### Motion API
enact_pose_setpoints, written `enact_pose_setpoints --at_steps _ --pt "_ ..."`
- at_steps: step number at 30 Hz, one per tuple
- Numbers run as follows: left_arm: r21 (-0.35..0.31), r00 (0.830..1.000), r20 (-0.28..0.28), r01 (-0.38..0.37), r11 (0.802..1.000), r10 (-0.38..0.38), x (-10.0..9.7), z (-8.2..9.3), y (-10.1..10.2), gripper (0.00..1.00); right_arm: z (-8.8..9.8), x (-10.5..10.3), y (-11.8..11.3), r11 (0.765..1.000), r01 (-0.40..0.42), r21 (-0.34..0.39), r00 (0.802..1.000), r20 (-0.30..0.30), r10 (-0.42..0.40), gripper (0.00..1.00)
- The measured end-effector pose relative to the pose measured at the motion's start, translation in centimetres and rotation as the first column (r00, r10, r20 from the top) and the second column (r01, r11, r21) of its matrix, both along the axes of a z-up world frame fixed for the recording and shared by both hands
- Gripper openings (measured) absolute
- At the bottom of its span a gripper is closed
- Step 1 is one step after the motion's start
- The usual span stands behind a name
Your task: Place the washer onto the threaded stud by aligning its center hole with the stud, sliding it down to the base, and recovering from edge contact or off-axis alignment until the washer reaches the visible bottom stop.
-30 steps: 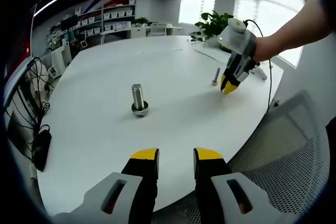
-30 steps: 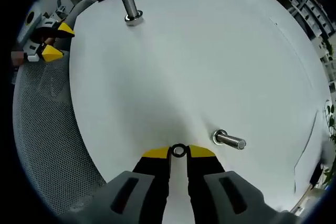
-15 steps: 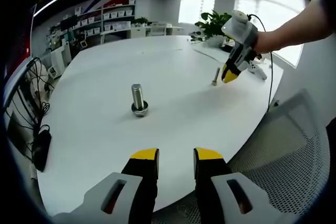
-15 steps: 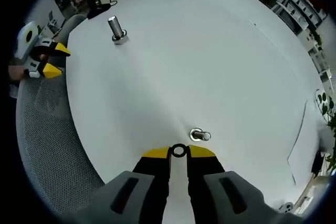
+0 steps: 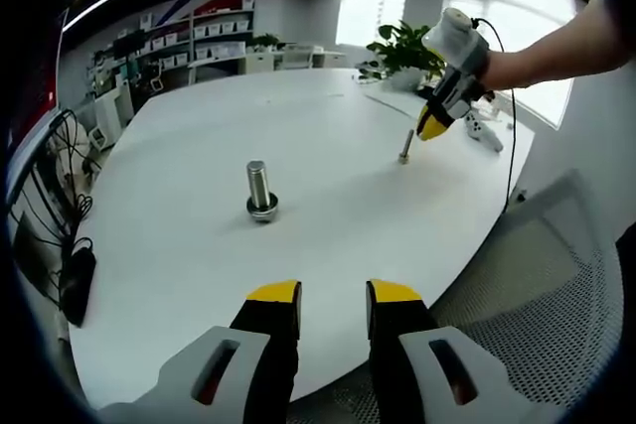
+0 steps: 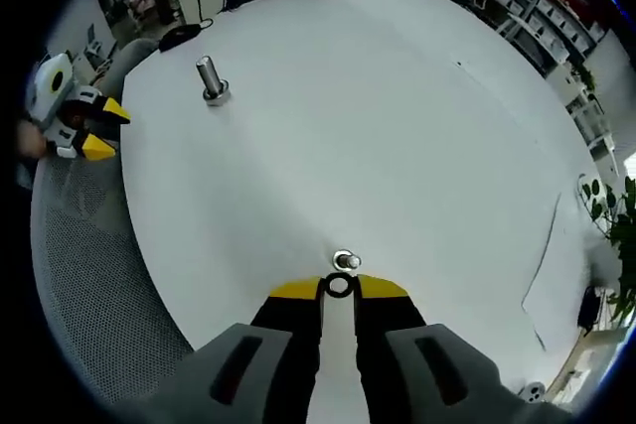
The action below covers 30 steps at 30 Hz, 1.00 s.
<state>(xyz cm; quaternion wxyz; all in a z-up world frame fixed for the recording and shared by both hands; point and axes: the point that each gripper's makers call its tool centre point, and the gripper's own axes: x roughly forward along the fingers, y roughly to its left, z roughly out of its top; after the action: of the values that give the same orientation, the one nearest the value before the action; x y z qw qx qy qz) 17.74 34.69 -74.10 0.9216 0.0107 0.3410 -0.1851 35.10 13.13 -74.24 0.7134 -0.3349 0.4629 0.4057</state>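
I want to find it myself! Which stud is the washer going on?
Start at the big white table. Two metal studs stand on it; go to the smaller stud near the edge by the window, where the right gripper holds the washer above it. The bigger stud stands alone mid-table.
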Motion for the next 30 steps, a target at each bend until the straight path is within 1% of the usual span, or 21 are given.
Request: enact_pose_setpoints --at_steps 2,6,10,13,16,18,24,30 --pt "-0.001 1.000 0.001 -0.001 1.000 0.001 0.0 0.0 0.0 0.24 0.1 0.0 -0.1 1.000 0.004 0.002 1.000 0.004 -0.004 0.13" --pt "-0.001 1.000 0.002 0.004 1.000 -0.004 0.0 0.1 -0.1 0.24 0.7 0.3 -0.2 1.000 0.005 0.010 1.000 0.030 -0.005 0.13" --pt "-0.002 1.000 0.003 0.005 1.000 -0.005 0.0 0.1 -0.1 0.24 1.2 0.8 0.1 1.000 -0.006 0.019 0.998 0.062 0.005 0.13" --pt "0.000 1.000 0.000 0.008 1.000 -0.008 -0.1 0.1 -0.1 0.24 1.3 1.3 0.6 1.000 -0.010 0.025 0.997 0.071 0.008 0.13" --pt "-0.002 1.000 0.000 0.008 1.000 -0.008 0.0 0.0 -0.1 0.24 1.2 1.4 1.3 0.999 -0.046 0.023 0.995 0.088 0.044 0.13" --pt "-0.001 1.000 0.002 0.009 1.000 -0.009 0.0 0.1 -0.2 0.24 0.8 1.2 1.3 0.998 -0.056 0.006 0.995 0.080 0.056 0.13" --pt "-0.002 1.000 0.001 0.006 1.000 -0.006 0.0 0.0 -0.1 0.24 0.3 1.3 1.0 0.998 -0.063 -0.013 0.996 0.068 0.064 0.13" --pt "-0.002 1.000 0.000 0.008 1.000 -0.008 0.0 0.0 -0.2 0.23 -0.1 1.4 1.0 0.998 -0.051 -0.020 0.997 0.048 0.052 0.13"
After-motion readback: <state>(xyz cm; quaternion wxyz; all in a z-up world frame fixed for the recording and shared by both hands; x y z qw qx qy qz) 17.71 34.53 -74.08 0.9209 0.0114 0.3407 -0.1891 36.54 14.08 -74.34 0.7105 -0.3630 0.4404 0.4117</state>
